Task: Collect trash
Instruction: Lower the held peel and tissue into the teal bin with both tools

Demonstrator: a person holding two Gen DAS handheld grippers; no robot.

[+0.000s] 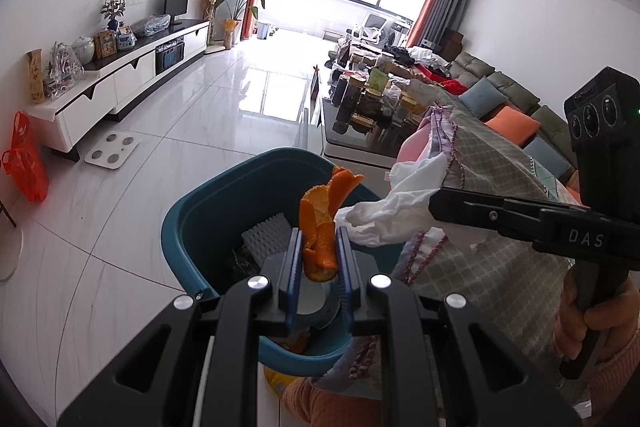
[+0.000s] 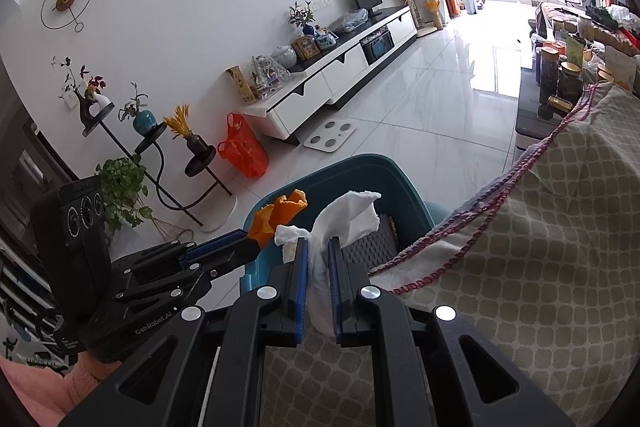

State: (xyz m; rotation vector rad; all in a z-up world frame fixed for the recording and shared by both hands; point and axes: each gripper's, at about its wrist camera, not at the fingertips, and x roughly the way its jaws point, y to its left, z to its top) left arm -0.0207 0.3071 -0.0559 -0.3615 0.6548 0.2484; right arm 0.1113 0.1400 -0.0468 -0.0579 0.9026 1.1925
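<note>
Left gripper [image 1: 319, 251] clamps orange peel [image 1: 320, 223], right gripper [image 2: 318, 259] clamps tissue [image 2: 348, 211]; teal bin [image 1: 192, 227] directly below both.

1. Orange peel [image 1: 320, 223]: curled strip, upright, directly above the teal bin [image 1: 188, 227].
2. White tissue [image 2: 344, 219]: crumpled, over the bin's near rim, beside the peel.
3. Bin: open-topped, a ridged grey piece and dark scraps inside.

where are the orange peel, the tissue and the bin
orange peel [image 1: 318, 227], left wrist view, middle of the peel between the blue pads
tissue [image 2: 352, 213], right wrist view, upper crumpled part
bin [image 1: 188, 223], left wrist view, its teal left wall
</note>
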